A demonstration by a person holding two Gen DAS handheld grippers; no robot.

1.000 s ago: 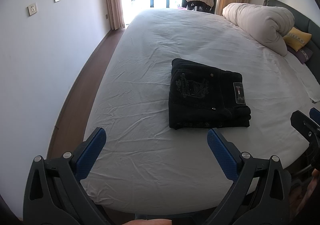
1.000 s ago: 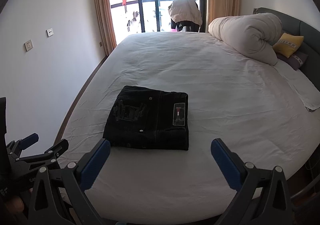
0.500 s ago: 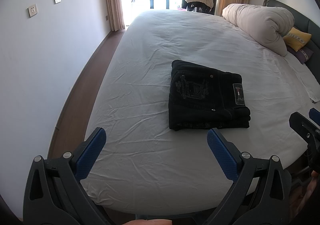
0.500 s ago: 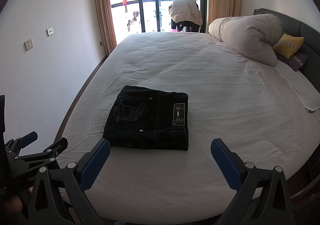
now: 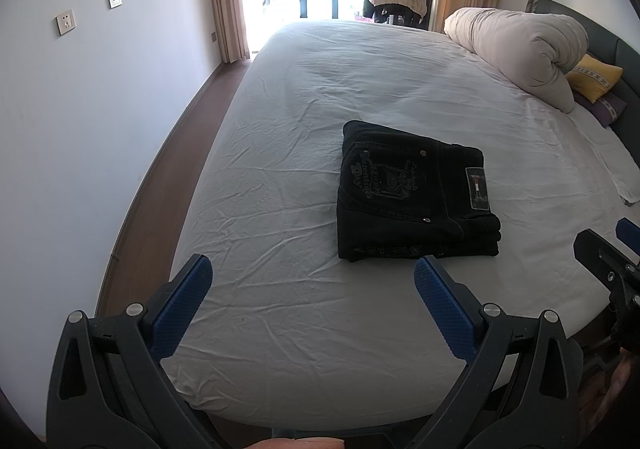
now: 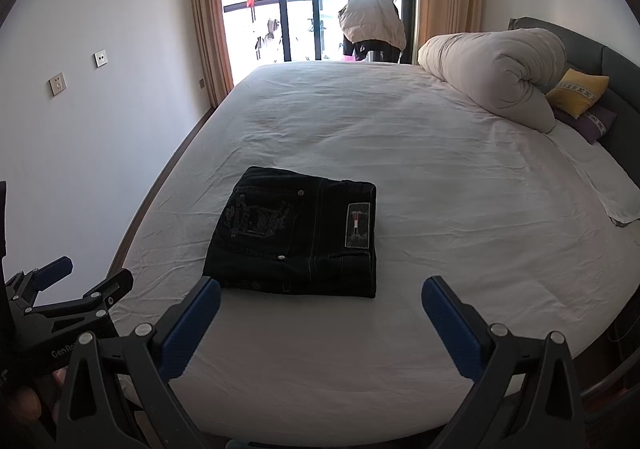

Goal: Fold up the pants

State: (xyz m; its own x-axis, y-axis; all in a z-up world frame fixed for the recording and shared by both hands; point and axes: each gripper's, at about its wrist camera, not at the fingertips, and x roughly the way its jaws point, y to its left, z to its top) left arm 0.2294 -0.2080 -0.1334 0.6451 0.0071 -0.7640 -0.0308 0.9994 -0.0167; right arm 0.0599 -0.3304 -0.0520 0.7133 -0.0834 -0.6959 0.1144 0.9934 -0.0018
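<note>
Pants [image 5: 416,193] lay folded in a compact stack on the bed [image 5: 312,97] w/ both tongs, left [image 5: 312,297] & right [image 6: 320,313], gaping wide and empty short of it (task looked done, nothing left).

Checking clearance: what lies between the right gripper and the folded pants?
Only bare white bedsheet separates the right gripper from the folded black denim pants, per the right wrist view.

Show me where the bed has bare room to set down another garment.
Bare sheet runs from the folded pants back to the balcony door, and right from them toward the rolled duvet. A narrower strip lies between the pants and the near bed edge. The headboard side is crowded: duvet, yellow pillow, white cloth.
</note>
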